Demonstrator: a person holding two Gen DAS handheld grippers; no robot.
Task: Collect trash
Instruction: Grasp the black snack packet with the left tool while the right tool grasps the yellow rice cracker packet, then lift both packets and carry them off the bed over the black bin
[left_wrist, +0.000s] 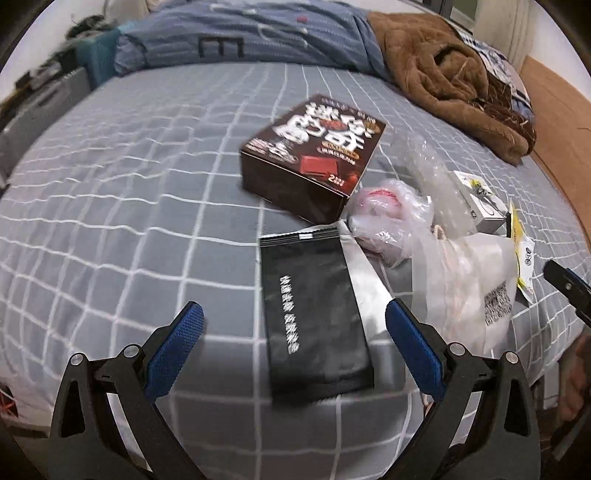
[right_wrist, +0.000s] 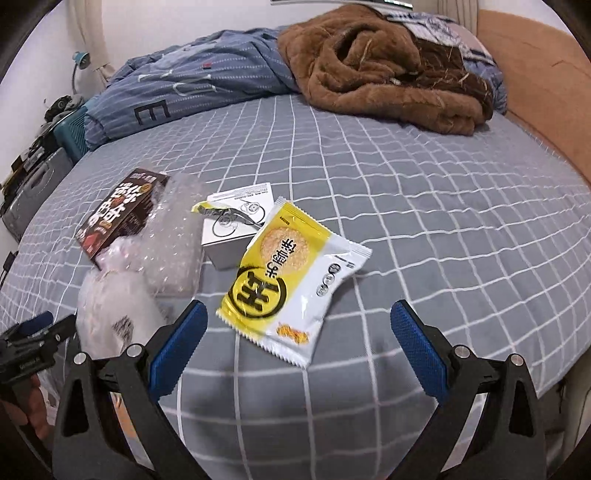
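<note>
Trash lies on a grey checked bed. In the left wrist view my left gripper (left_wrist: 294, 316) is open, its blue pads either side of a flat black pouch (left_wrist: 314, 314). Beyond lie a dark brown box (left_wrist: 314, 155), clear plastic bags (left_wrist: 417, 229) and a small white box (left_wrist: 480, 203). In the right wrist view my right gripper (right_wrist: 299, 314) is open just above a yellow and white snack wrapper (right_wrist: 291, 280). The white box (right_wrist: 232, 236), bubble wrap (right_wrist: 173, 243) and brown box (right_wrist: 122, 210) lie to its left.
A brown fleece blanket (right_wrist: 388, 62) and a blue striped duvet (right_wrist: 192, 81) are heaped at the far end of the bed (right_wrist: 443, 221). An orange headboard (right_wrist: 535, 74) runs along the right. Luggage and clutter (right_wrist: 33, 173) stand at the far left.
</note>
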